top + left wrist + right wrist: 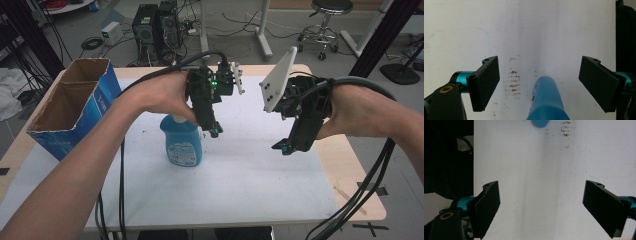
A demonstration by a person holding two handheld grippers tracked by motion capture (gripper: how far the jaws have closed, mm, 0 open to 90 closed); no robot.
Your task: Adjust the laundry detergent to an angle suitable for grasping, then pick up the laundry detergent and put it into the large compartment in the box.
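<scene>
A blue bottle point(182, 143) stands upright on the white sheet point(250, 175) covering the worktop point(345, 165), left of centre. The left tongs point(216, 132) hang just to the right of its top, jaws spread wide apart and holding nothing; in the left gripper view the bottle's blue body point(547, 100) rises between them, touching neither. The right tongs point(285, 148) hover well to the right over bare sheet, also wide apart and empty. A faint brown smudge point(512, 83), perhaps a stain, marks the sheet beside the bottle. An open blue cardboard box point(75, 107) sits at the far left.
</scene>
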